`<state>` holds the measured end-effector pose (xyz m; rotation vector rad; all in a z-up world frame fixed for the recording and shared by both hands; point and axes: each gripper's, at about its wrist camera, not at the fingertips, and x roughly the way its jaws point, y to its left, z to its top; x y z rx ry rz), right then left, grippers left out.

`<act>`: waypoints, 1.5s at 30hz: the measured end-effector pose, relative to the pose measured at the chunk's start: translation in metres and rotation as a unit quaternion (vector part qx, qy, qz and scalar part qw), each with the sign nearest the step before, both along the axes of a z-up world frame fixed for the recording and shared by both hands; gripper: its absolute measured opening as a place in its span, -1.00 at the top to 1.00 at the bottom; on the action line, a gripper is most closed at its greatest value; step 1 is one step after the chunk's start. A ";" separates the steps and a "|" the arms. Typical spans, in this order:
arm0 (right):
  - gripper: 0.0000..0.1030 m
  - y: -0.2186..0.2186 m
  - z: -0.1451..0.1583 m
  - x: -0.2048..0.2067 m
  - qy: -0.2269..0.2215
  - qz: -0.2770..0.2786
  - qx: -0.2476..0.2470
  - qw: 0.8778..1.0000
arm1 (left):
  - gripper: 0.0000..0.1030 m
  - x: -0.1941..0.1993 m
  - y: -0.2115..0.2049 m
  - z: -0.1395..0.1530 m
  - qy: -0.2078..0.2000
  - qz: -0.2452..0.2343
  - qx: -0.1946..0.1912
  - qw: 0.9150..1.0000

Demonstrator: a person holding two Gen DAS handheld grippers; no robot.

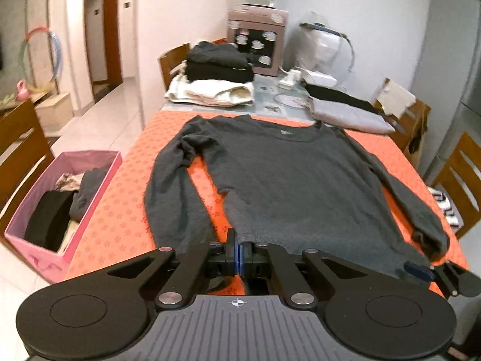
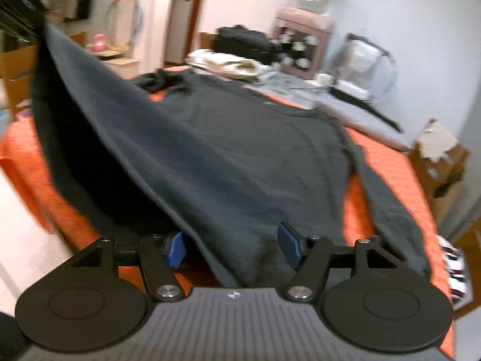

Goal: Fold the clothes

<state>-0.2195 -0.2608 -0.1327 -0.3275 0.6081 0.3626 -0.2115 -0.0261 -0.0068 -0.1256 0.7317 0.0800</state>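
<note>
A dark grey long-sleeved shirt lies spread on the orange tablecloth, collar at the far end and sleeves down both sides. My left gripper is shut on the shirt's near hem at its left corner, blue pads pressed together. In the right wrist view that corner of the shirt is raised up toward the upper left. My right gripper is open, with the hem's right part lying between its blue pads. The right gripper also shows at the hem's right corner in the left wrist view.
A pink box holding clothes stands left of the table. Stacked folded clothes and a grey folded garment lie at the far end, before a water dispenser. Wooden chairs flank the table.
</note>
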 end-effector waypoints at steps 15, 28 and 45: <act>0.55 -0.066 -0.007 0.006 -0.003 -0.105 0.010 0.994 | 0.94 -0.031 0.039 -0.008 0.019 0.096 0.010 0.995; 0.33 -0.051 -0.008 -0.009 0.006 -0.025 -0.045 0.999 | 0.93 -0.037 0.031 -0.042 0.041 0.078 0.056 0.994; 0.20 -0.008 -0.026 -0.046 -0.076 0.093 -0.263 0.957 | 0.93 -0.027 0.032 -0.064 0.069 0.063 0.072 0.993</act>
